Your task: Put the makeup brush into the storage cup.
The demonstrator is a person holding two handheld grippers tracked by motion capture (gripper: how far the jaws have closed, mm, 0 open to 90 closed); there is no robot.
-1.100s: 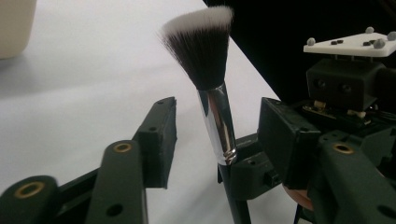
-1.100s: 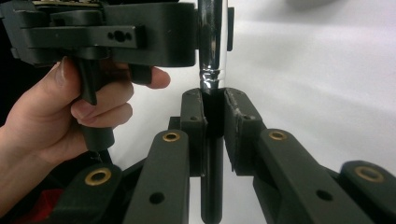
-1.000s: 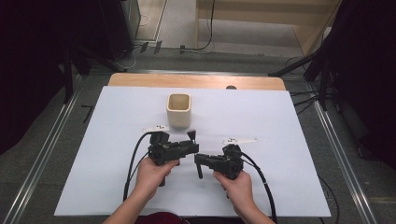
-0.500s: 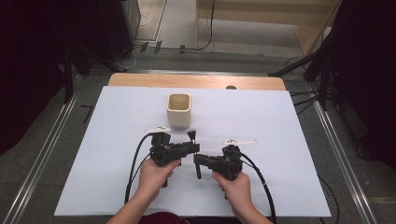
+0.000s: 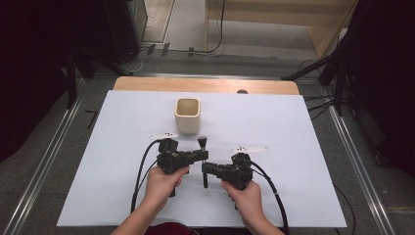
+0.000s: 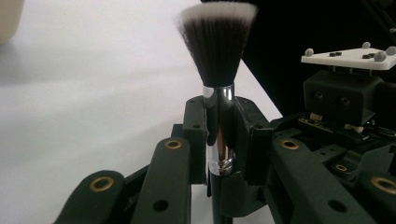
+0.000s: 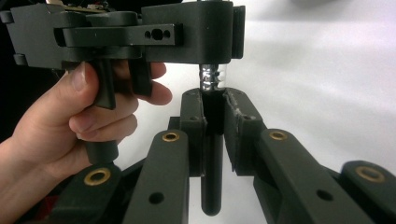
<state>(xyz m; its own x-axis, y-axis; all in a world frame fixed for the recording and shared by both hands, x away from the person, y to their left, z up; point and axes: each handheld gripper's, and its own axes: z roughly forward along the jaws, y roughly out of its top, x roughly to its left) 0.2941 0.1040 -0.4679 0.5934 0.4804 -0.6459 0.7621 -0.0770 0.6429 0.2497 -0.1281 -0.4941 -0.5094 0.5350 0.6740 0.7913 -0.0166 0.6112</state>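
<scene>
White table sheet [image 5: 293,147] w/ beige cup [image 5: 187,115] toward the far side. Near me, left gripper [image 5: 198,155] has just closed on brush [image 6: 218,60] ferrule; right gripper [image 5: 206,169] clamps its black handle, brush upright btwn both.

A makeup brush [image 5: 203,161] sits low in the frame's centre, above the white bench. It has dark bristles with pale tips [image 6: 216,39], a shiny chrome collar and a black handle [image 7: 212,172], bristle end pointing up-frame.
</scene>
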